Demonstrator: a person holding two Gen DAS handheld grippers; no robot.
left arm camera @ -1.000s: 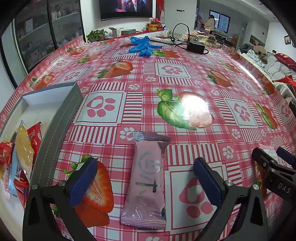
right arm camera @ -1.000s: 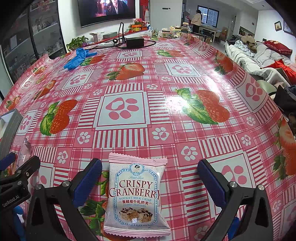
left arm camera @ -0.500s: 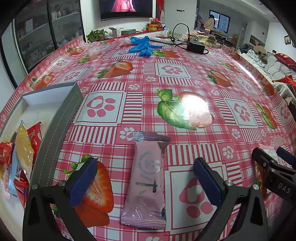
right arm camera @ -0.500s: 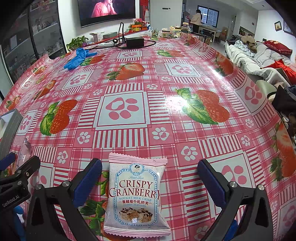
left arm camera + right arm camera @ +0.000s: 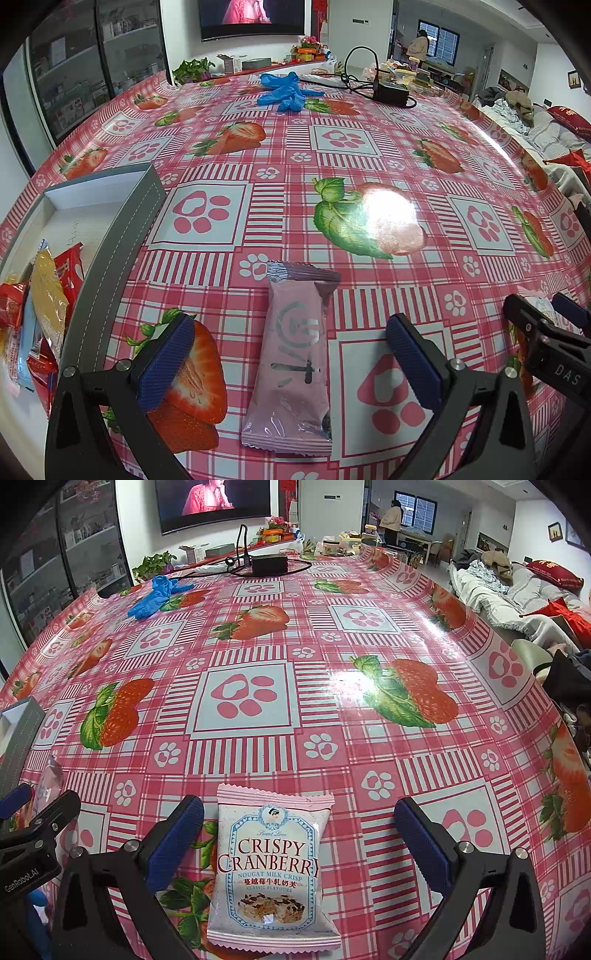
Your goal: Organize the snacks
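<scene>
A long pink snack bar [image 5: 295,354] lies flat on the strawberry tablecloth between the open jaws of my left gripper [image 5: 290,360], untouched. A white and pink Crispy Cranberry packet [image 5: 271,871] lies flat between the open jaws of my right gripper [image 5: 299,843], nearer the left finger. A grey box [image 5: 110,258] at the left holds several red, yellow and blue snack packets [image 5: 40,306]. The right gripper shows at the right edge of the left wrist view [image 5: 546,339]; the left gripper shows at the left edge of the right wrist view [image 5: 33,830].
Blue gloves [image 5: 284,92] and a black power adapter with cable [image 5: 388,92] lie at the far side of the table. The box's corner shows in the right wrist view [image 5: 18,731]. A sofa with clothes [image 5: 517,594] stands beyond the right table edge.
</scene>
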